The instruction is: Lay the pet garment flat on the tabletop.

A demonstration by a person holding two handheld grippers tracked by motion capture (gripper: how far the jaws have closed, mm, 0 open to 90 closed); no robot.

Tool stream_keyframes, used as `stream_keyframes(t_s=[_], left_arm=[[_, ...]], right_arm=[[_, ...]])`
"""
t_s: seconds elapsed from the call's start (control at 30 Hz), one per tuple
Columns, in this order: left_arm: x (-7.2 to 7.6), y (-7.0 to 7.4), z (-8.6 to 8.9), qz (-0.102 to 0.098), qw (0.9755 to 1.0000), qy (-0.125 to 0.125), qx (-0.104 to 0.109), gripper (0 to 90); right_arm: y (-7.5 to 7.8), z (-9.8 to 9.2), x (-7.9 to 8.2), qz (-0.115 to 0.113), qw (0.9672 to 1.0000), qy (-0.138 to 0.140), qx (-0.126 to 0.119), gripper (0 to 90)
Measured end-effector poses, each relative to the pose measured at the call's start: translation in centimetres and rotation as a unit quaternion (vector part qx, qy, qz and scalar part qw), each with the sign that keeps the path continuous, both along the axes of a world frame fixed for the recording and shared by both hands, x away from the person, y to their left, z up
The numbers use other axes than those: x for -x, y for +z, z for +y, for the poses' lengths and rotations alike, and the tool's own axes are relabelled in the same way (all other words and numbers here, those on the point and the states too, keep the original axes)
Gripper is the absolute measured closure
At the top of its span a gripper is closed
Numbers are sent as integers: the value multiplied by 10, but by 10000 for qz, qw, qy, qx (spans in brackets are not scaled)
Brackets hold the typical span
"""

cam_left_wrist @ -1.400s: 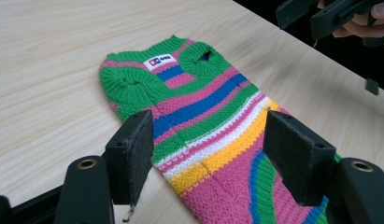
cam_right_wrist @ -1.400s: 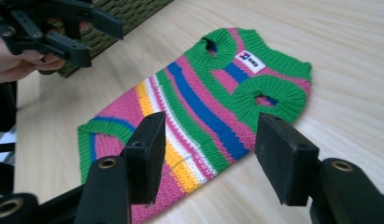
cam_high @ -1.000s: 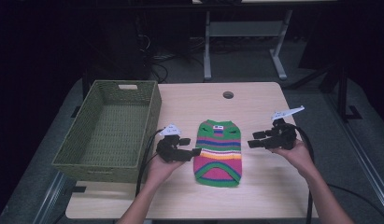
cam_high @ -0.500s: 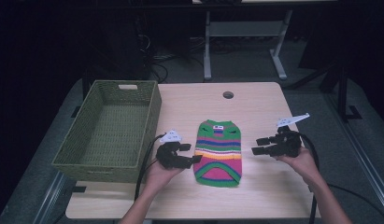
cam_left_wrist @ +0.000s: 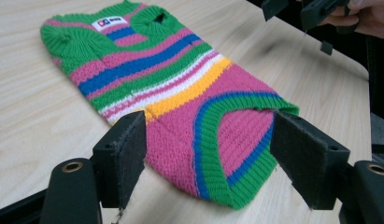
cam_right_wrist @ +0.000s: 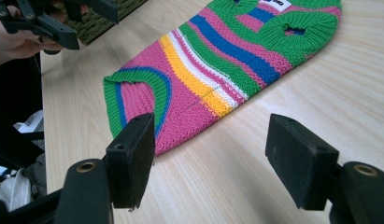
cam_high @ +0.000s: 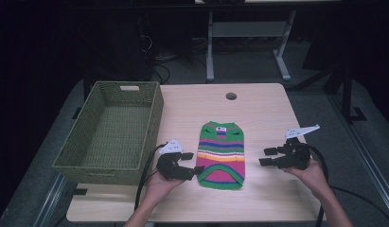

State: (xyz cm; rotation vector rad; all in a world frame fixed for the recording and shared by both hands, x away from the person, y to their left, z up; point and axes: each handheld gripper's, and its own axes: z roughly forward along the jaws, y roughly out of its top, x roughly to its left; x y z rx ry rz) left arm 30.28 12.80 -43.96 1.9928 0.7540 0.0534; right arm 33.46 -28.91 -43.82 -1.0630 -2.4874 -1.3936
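A pale wood-grain tabletop (cam_high: 258,118) stands in a dark room, with grey floor around it and a white metal frame (cam_high: 249,42) behind. A round cable hole (cam_high: 231,96) sits near the far edge. On the left side stands an empty green woven basket (cam_high: 111,165), just beside the left gripper (cam_high: 191,162). The striped knitted sweater (cam_high: 221,155) lies flat mid-tabletop between both grippers, collar toward the far edge; its white neck label (cam_left_wrist: 108,21) carries writing too small to read. The left gripper's fingers (cam_left_wrist: 126,156) have just been opening and stand apart around the sweater's near hem corner, not pressing it. The right gripper (cam_high: 269,156) sits apart from the sweater's other side, its fingers (cam_right_wrist: 133,156) also just opened, nothing clamped; bare tabletop lies between them
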Motion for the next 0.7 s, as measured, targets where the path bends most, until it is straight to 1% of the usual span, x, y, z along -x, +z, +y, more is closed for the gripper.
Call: stream_keyframes(t_s=[0.03, 0.07, 0.1, 0.17, 0.27, 0.37, 0.53, 0.6, 0.63, 0.67, 0.7], left_arm=[[1, -1, 0, 8, 10000, -5, -15, 266], [3, -2, 0, 35, 10000, -33, -54, 262], [4, -2, 0, 33, 10000, -49, -79, 262], [7, -2, 1, -1, 9999, -79, -143, 261], [10, -3, 3, 25, 9998, -83, -164, 261], [14, -4, 6, 4, 9999, -55, -155, 261], [19, -6, 7, 23, 9998, -94, -168, 261], [22, -6, 7, 14, 9998, -96, -177, 260], [23, -6, 7, 21, 9998, -95, -178, 258], [24, -7, 8, 25, 9998, -105, -179, 256], [25, -7, 8, 33, 9998, -111, -170, 254]], right_arm=[[0, -1, 2, 0, 10000, -13, -20, 325], [-1, -2, 3, 32, 10000, -8, 11, 316], [-2, -2, 4, 25, 10000, -22, 54, 313], [-2, -3, 7, 25, 10000, -29, 24, 316], [-5, -6, 11, 19, 10000, -30, 46, 314], [-9, -10, 15, 96, 9999, -84, -11, 300], [-11, -13, 23, 36, 9999, -119, -60, 299], [-11, -14, 26, 45, 9999, -136, -37, 290], [-10, -14, 27, 0, 9999, -114, -8, 289], [-10, -14, 28, 19, 9999, -116, -18, 290], [-9, -14, 30, -41, 9999, -117, -33, 291]])
